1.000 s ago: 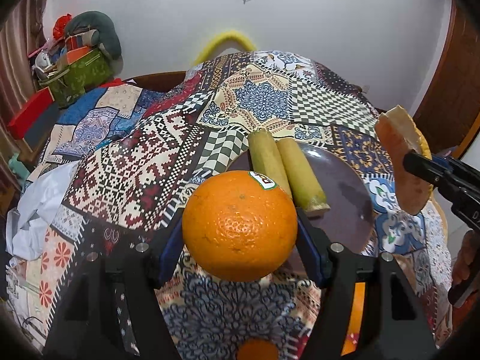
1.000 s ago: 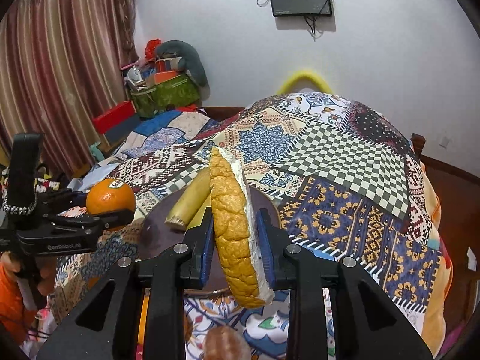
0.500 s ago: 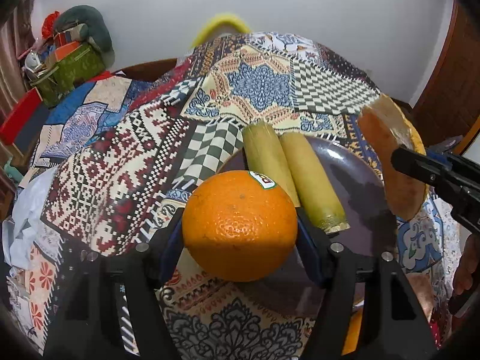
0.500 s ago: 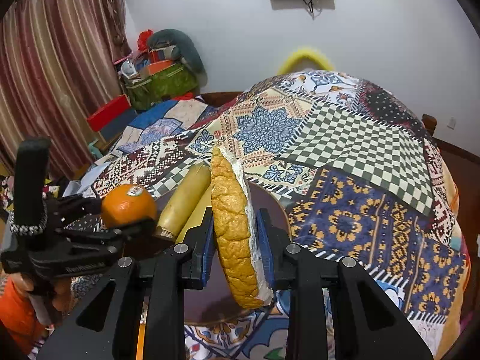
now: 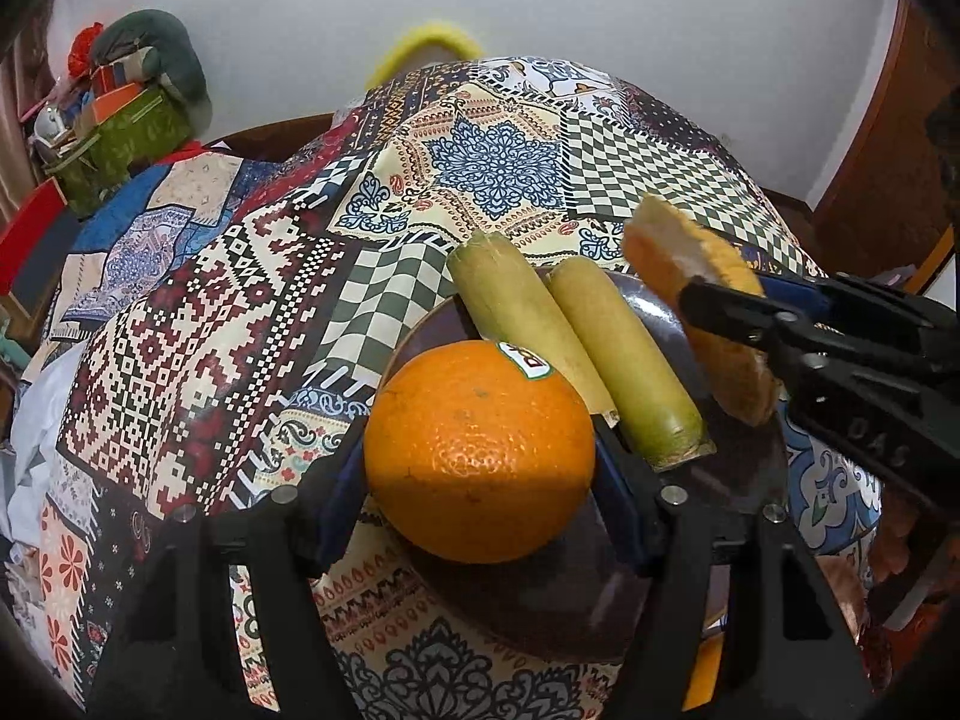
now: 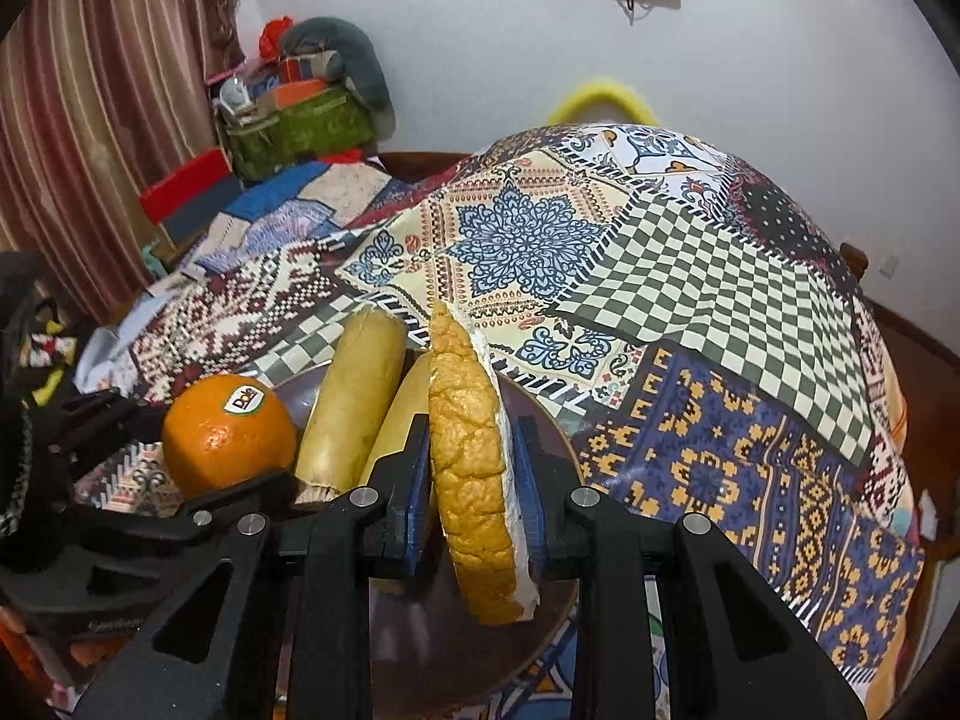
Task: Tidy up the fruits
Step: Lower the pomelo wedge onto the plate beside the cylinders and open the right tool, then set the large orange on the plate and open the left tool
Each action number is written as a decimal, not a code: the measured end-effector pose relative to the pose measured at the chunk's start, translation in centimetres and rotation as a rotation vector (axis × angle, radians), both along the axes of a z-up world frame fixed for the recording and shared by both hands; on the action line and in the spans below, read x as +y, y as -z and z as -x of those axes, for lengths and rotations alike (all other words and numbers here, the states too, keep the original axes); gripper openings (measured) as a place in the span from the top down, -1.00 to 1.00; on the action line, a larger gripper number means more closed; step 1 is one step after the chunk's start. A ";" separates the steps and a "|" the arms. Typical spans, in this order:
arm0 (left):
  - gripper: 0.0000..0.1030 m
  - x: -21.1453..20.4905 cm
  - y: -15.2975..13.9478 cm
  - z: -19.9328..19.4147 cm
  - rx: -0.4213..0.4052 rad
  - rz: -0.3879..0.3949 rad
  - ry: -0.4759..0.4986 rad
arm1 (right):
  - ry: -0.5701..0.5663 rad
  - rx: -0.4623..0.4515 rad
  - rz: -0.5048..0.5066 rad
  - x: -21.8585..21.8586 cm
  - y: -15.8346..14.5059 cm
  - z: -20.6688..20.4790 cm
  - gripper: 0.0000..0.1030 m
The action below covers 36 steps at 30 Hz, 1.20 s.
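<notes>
My left gripper (image 5: 480,468) is shut on an orange (image 5: 480,450) with a sticker, held just above the near left rim of a dark brown plate (image 5: 576,600). Two yellow-green stalk pieces (image 5: 624,360) lie side by side on that plate. My right gripper (image 6: 471,486) is shut on a wedge of melon-like fruit (image 6: 471,462) with rough orange rind and a white edge, hanging over the plate (image 6: 420,648) right of the stalks (image 6: 354,396). In the right wrist view the orange (image 6: 225,435) and left gripper (image 6: 180,510) show at lower left; the left wrist view shows the wedge (image 5: 702,306) at right.
The plate rests on a patchwork-patterned cloth (image 5: 498,168) over a table. Boxes, a green bag (image 6: 300,132) and folded fabric pile up at far left by a curtain. A white wall stands behind, a wooden door (image 5: 888,138) to the right.
Both grippers have moved forward and down toward the plate, which now looks larger and closer. The orange now hangs over the plate's rim and the wedge over its right side. Both grips unchanged.
</notes>
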<state>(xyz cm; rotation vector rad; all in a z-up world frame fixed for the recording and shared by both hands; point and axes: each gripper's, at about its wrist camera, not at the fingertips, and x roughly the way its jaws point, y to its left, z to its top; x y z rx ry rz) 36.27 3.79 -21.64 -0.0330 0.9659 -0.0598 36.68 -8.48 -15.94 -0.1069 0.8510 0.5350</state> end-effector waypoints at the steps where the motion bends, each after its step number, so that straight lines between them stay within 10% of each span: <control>1: -0.32 0.0 0.0 -0.1 0.002 0.000 0.000 | -0.006 0.003 0.009 0.3 0.1 0.0 0.54; 12: -0.32 1.2 0.3 -0.3 0.058 0.058 -0.030 | -0.043 0.039 -0.002 0.8 0.2 0.4 0.43; 18: -0.32 -0.2 0.0 0.7 0.054 -0.048 0.005 | -0.048 0.030 -0.019 0.2 -0.8 1.6 0.40; 36: -0.32 -1.2 -9.3 6.7 -0.146 -0.061 -0.007 | 0.006 -0.048 -0.066 -2.7 -5.8 6.6 0.33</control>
